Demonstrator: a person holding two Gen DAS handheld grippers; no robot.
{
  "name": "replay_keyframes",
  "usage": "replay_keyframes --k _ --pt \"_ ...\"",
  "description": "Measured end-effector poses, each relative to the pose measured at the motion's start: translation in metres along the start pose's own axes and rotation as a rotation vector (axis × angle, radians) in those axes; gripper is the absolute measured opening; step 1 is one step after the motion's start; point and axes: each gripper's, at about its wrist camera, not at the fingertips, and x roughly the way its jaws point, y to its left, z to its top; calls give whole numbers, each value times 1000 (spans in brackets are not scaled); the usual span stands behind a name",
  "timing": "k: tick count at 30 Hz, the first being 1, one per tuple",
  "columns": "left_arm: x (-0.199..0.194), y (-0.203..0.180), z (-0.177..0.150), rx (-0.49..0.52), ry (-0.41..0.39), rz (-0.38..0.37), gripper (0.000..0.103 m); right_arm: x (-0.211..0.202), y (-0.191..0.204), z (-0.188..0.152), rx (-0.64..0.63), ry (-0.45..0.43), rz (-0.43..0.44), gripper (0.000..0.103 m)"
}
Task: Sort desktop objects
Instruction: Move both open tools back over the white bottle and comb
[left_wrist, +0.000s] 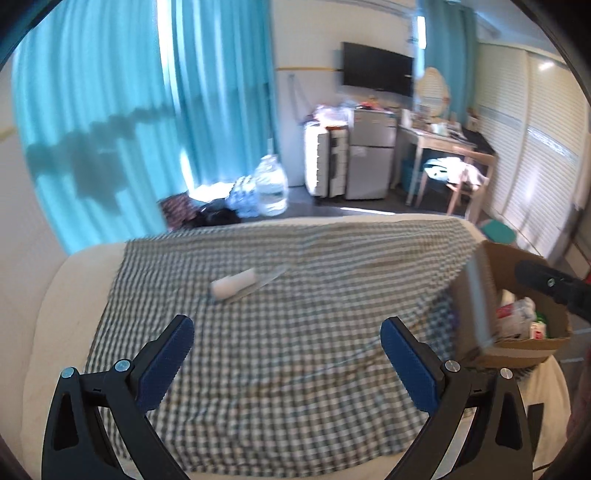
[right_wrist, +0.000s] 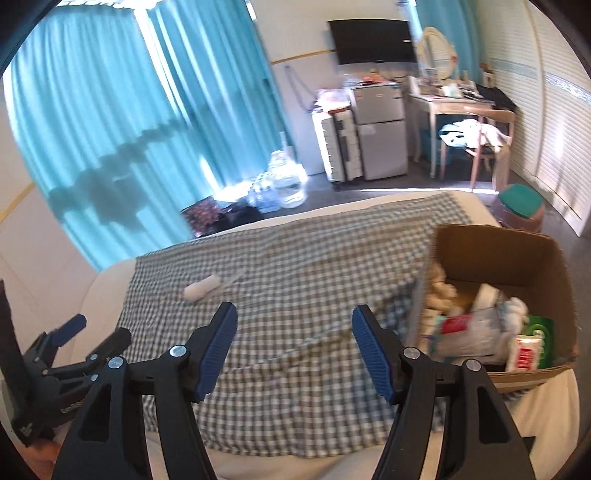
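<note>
Checked cloth (left_wrist: 280, 354) covers the bed (left_wrist: 62, 295), with a white tube (left_wrist: 234, 283) lying far-left on it. Left gripper (left_wrist: 287, 345) gapes wide, empty; right gripper (right_wrist: 294, 334) open, empty, beside the filled cardboard box (right_wrist: 517, 243)

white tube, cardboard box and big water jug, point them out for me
white tube (left_wrist: 234, 283), left wrist view, middle of its body
cardboard box (right_wrist: 493, 245), right wrist view, inner back wall
water jug (right_wrist: 287, 181), right wrist view, clear belly

No text can be read with confidence: embossed lettering on the left tool (right_wrist: 64, 338) and packet labels in the cardboard box (right_wrist: 517, 236) are blurred.
</note>
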Motion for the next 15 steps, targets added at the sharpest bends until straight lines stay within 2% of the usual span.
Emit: replay_keyframes --k 6,10,15 --pt "25 67 -29 -120 55 66 103 32 45 -14 -64 40 47 66" --pt "42 94 -40 -171 87 94 103 62 67 -21 -99 79 59 67" --pt "65 118 -49 -222 112 112 103 105 87 -29 -77 152 81 67"
